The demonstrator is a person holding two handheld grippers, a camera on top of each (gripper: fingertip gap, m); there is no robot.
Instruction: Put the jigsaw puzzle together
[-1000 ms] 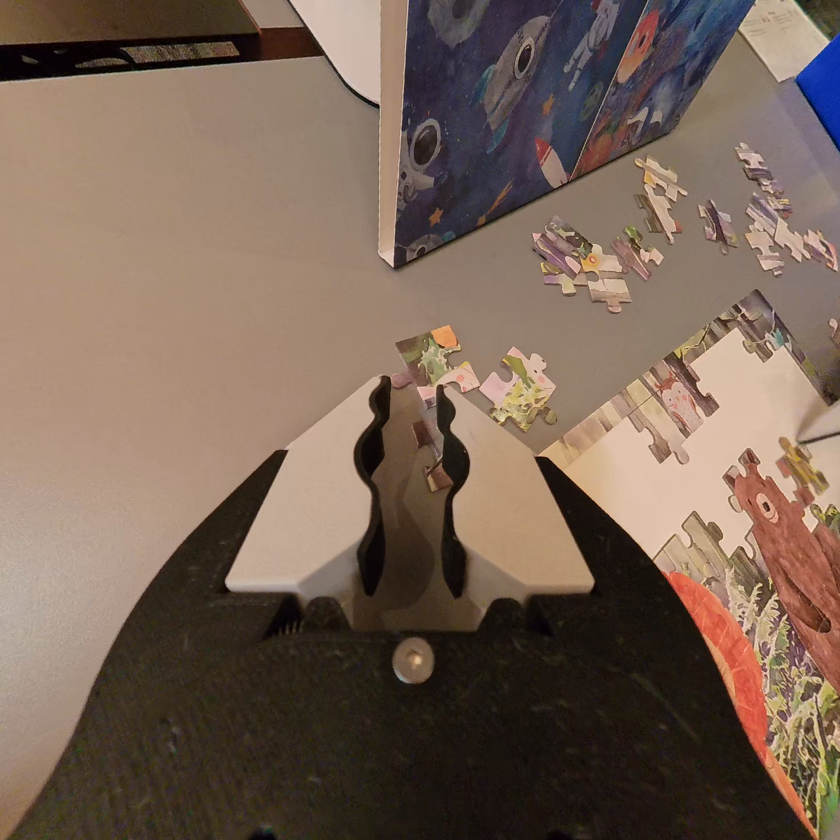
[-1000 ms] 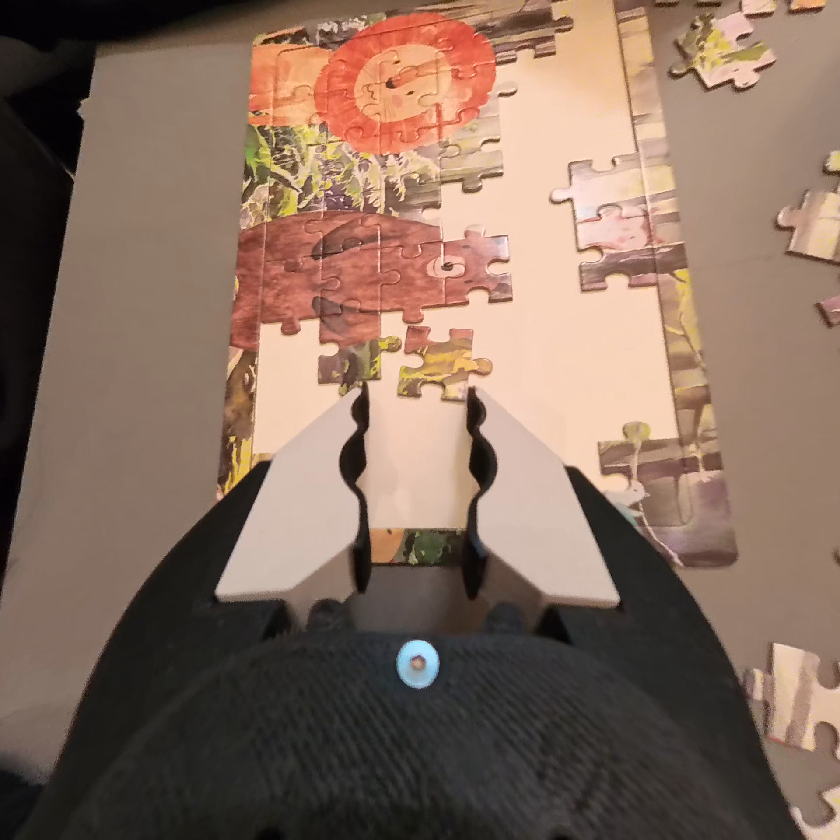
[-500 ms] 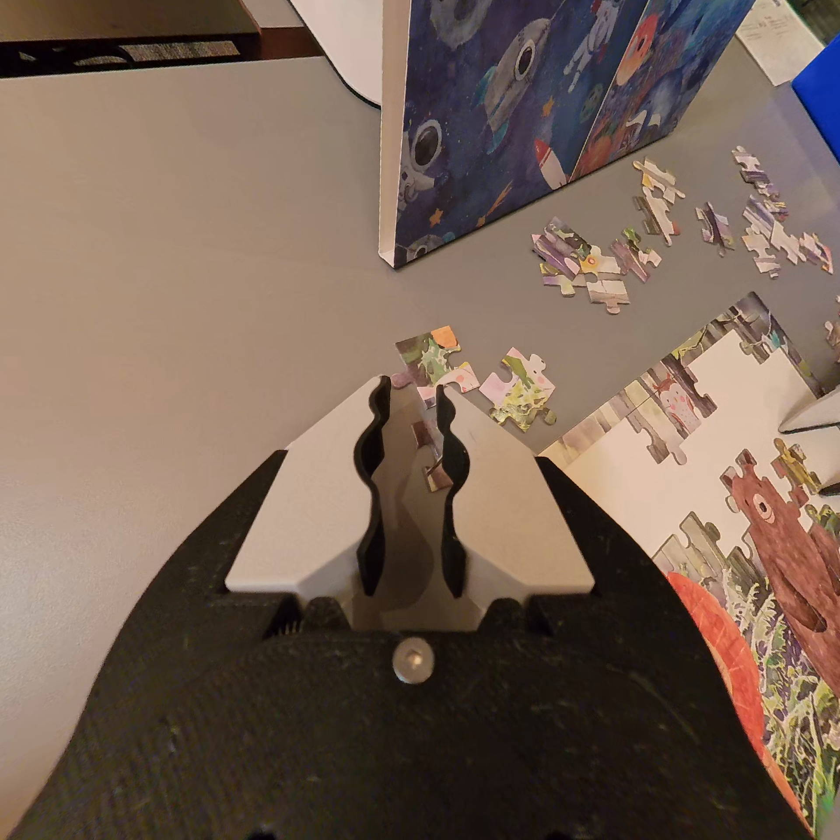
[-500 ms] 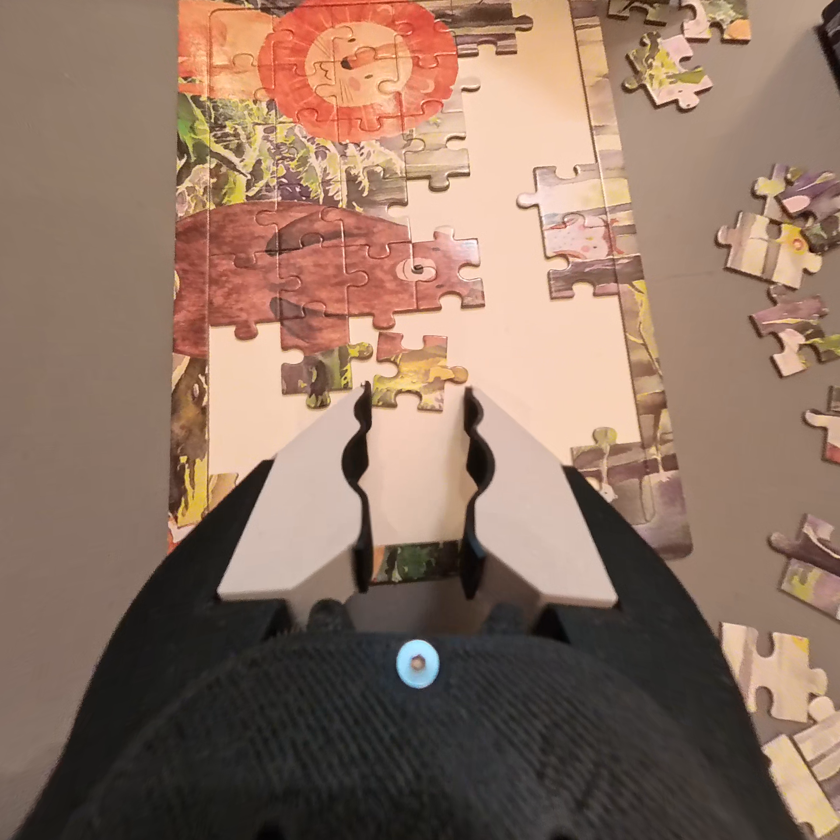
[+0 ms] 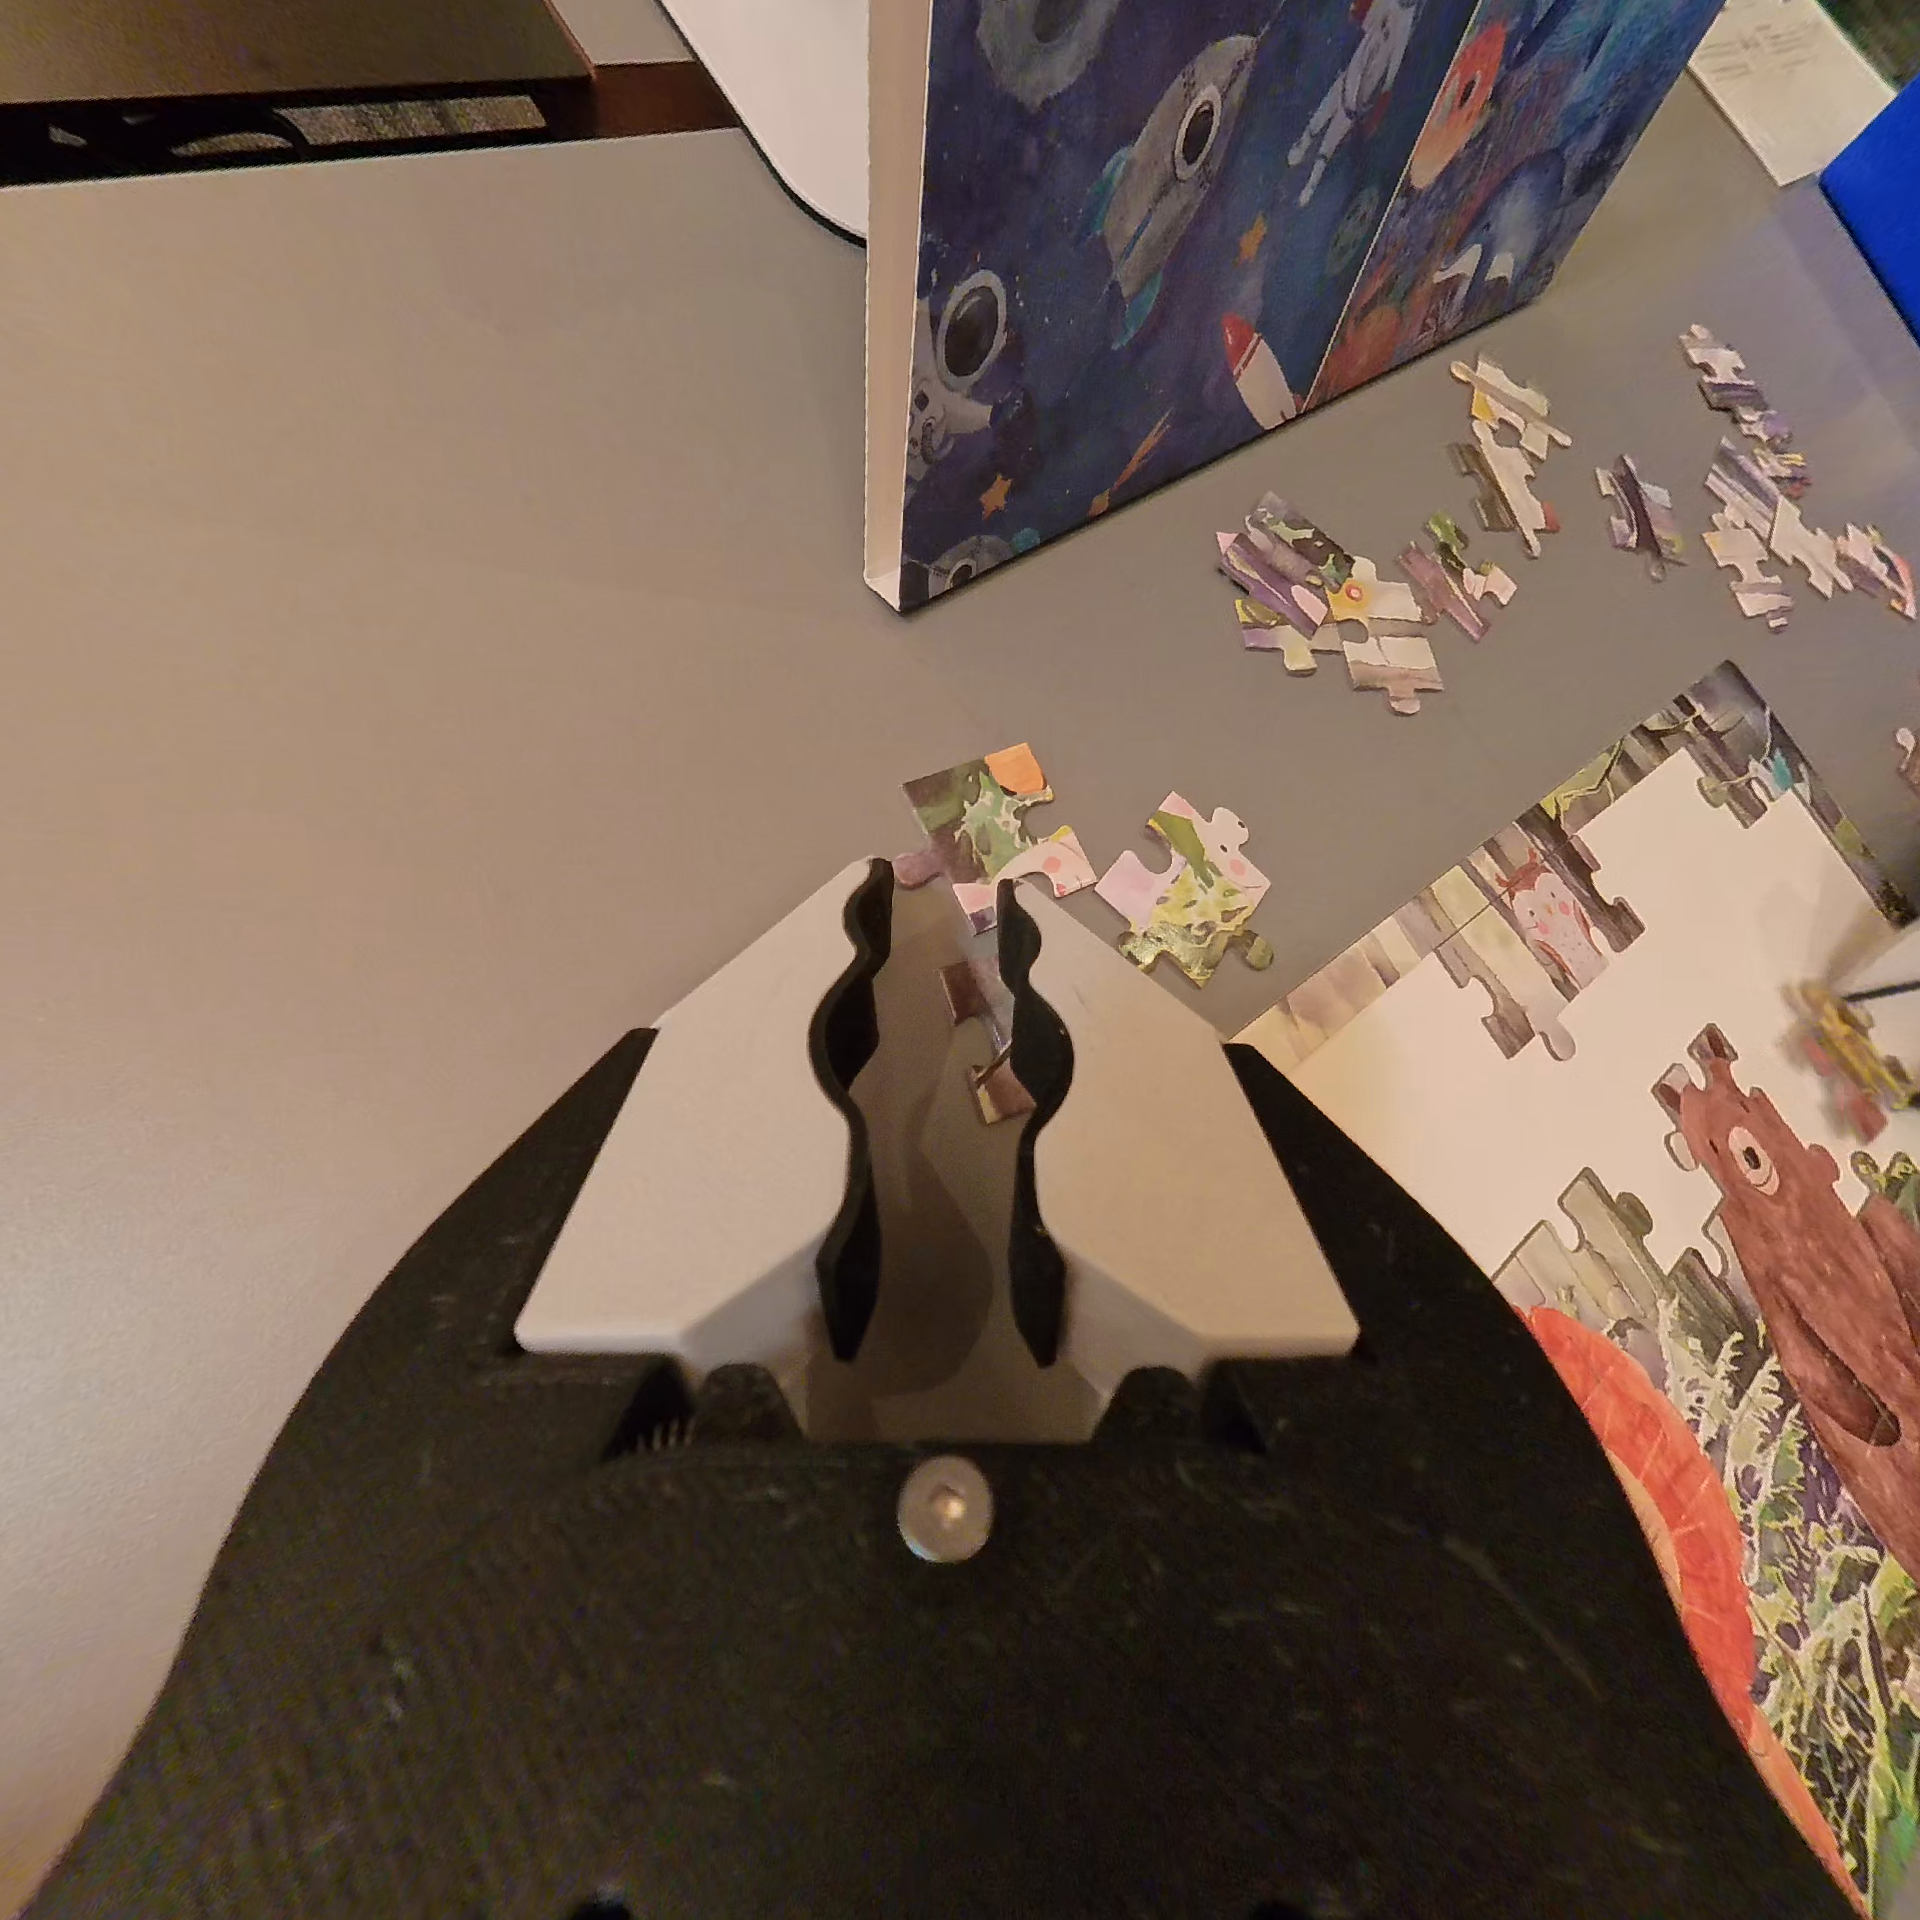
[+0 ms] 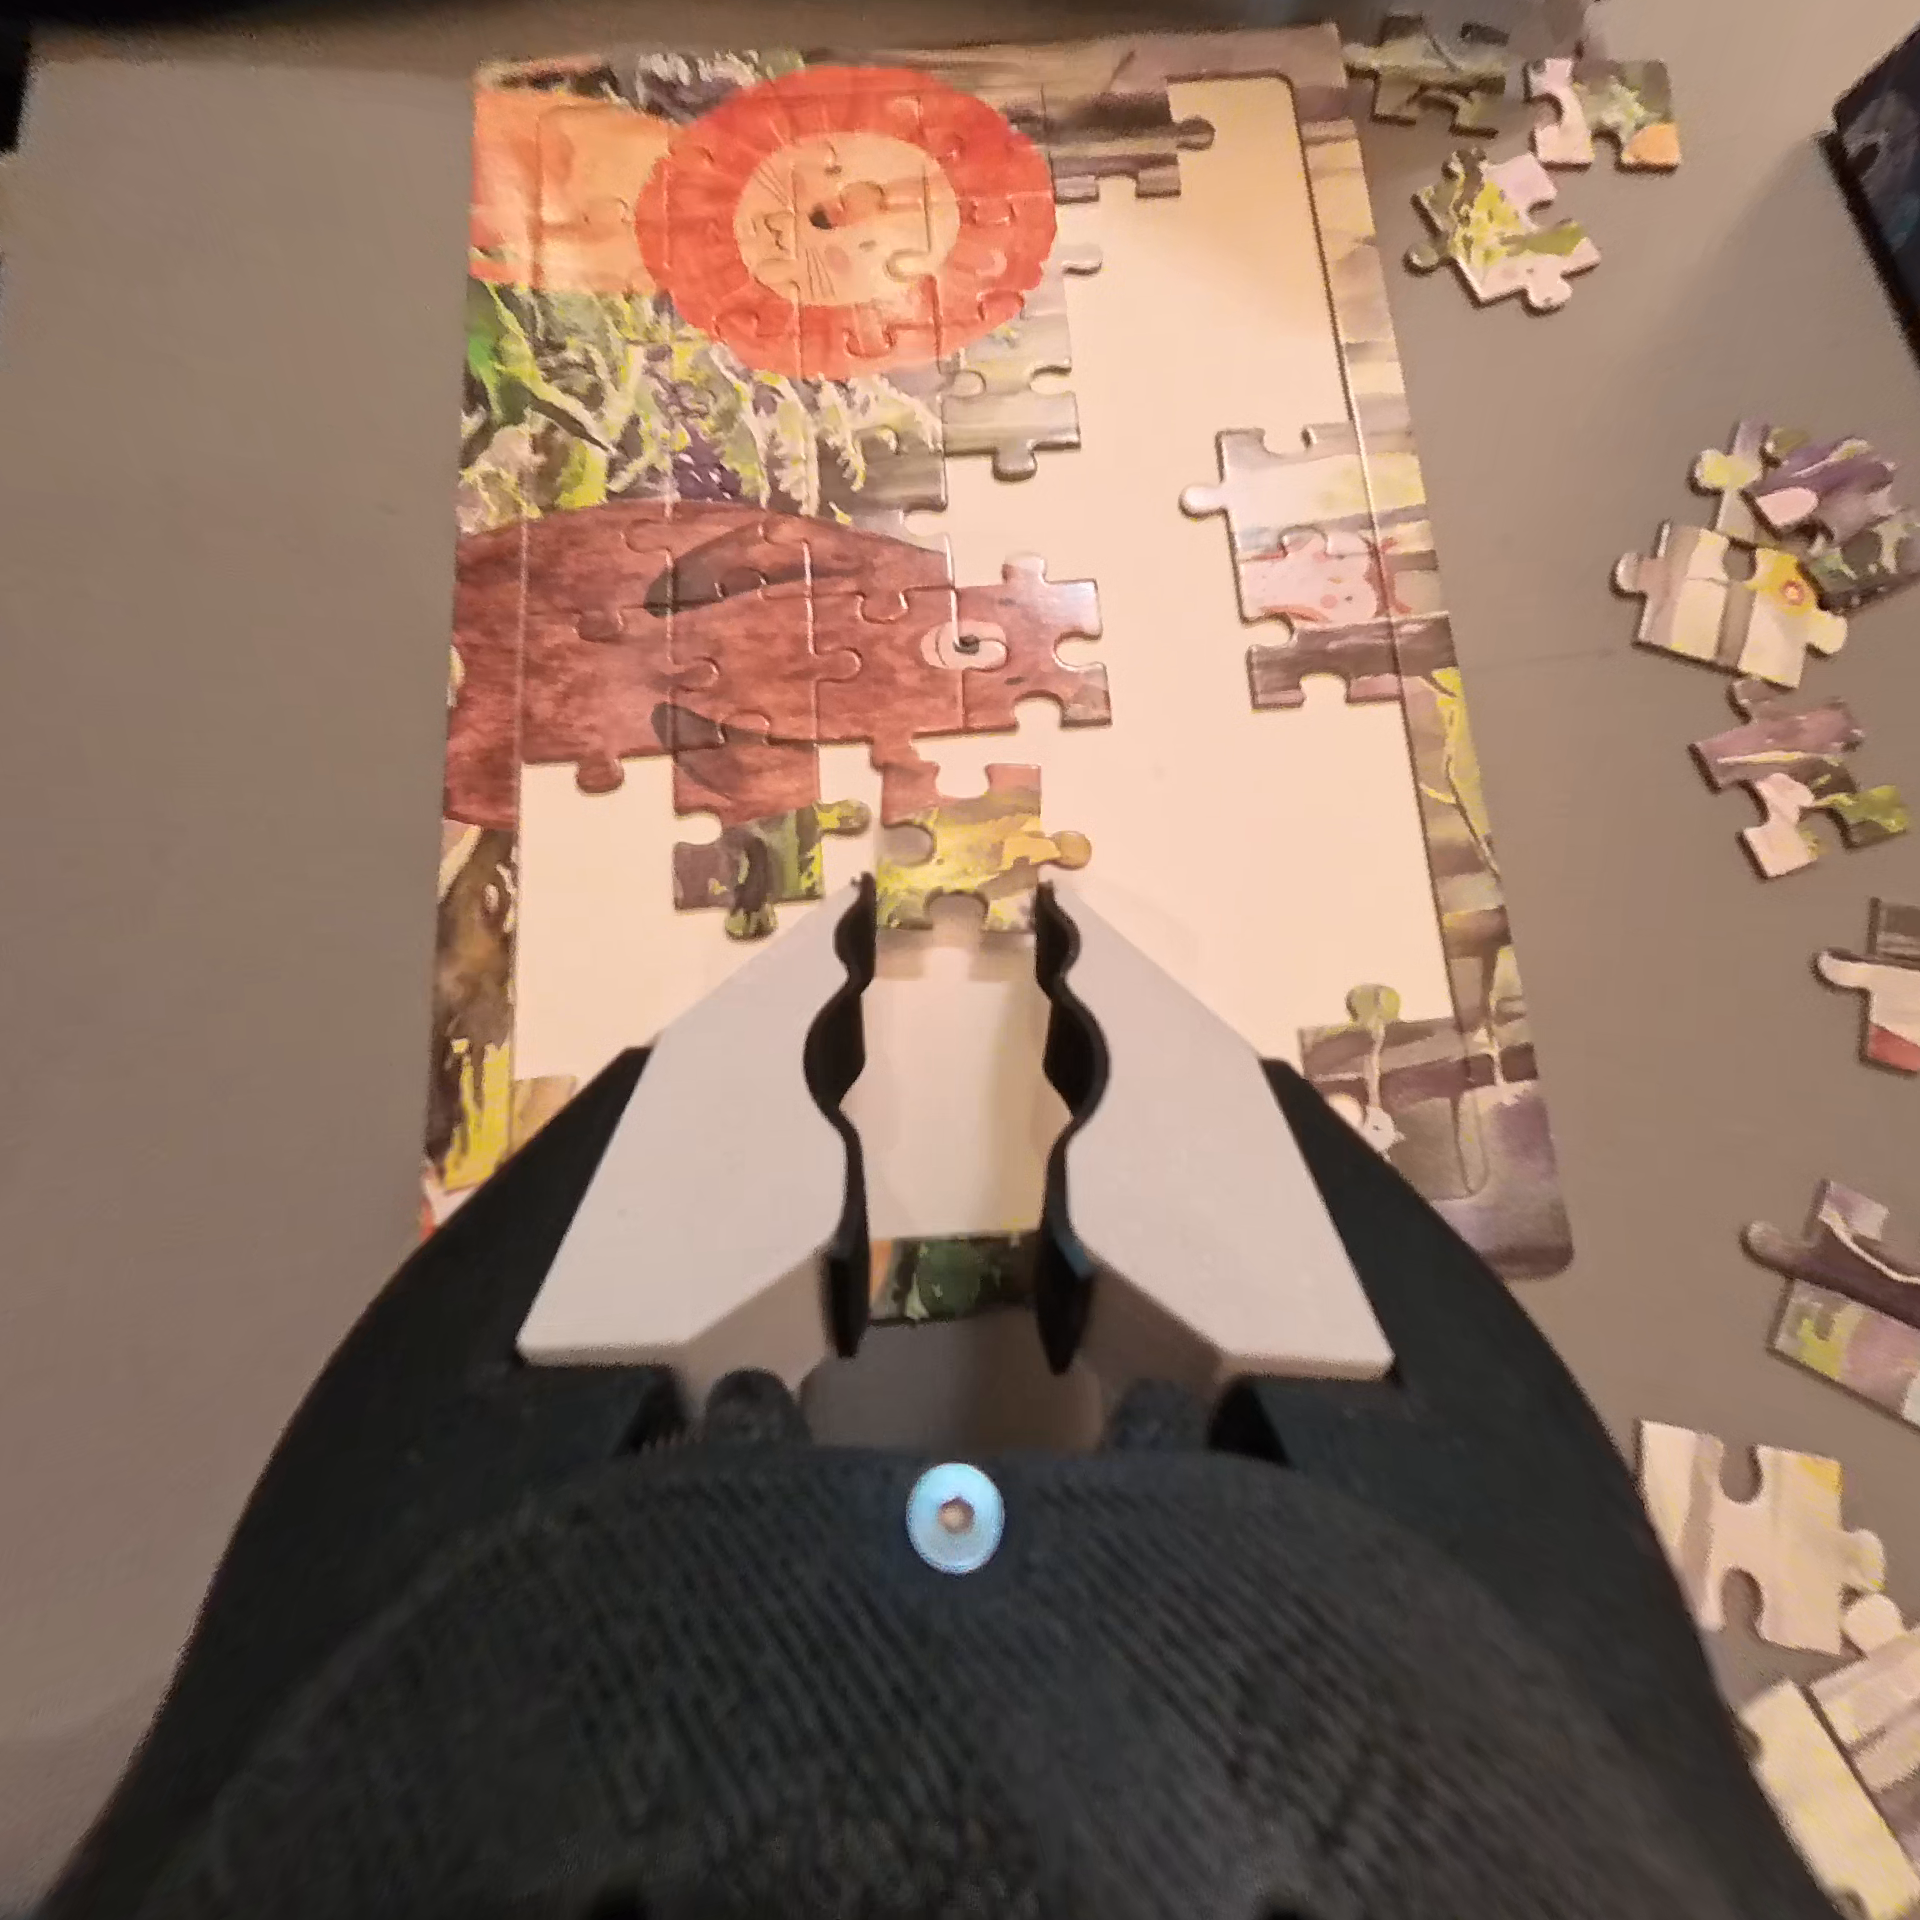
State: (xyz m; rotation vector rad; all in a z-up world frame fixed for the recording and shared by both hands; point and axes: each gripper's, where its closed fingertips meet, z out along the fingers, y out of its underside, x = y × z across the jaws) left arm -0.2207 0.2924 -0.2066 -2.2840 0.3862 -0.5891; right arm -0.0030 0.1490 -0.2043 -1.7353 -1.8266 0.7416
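The puzzle board (image 6: 1195, 727) lies flat, partly filled with an orange lion (image 6: 847, 218) and a brown bear (image 6: 727, 665). A loose yellow-green piece (image 6: 966, 852) lies on the board just below the bear. My right gripper (image 6: 954, 894) is open, and its tips straddle that piece's near edge. My left gripper (image 5: 940, 894) is open with a narrow gap, low over the grey table left of the board (image 5: 1714, 987). Two loose pieces (image 5: 987, 821) (image 5: 1195, 894) lie just past its tips. A bit of another piece (image 5: 982, 1039) shows in the gap.
An upright space-themed box (image 5: 1195, 260) stands behind the left gripper. Several loose pieces are scattered beyond the board (image 5: 1330, 603) and along its right side (image 6: 1766, 623). A blue object (image 5: 1886, 197) and a paper sheet (image 5: 1787, 73) are at the far right.
My right gripper has moved forward over the board to the yellow-green piece, and its jaws have narrowed a little. My left gripper has stayed in place.
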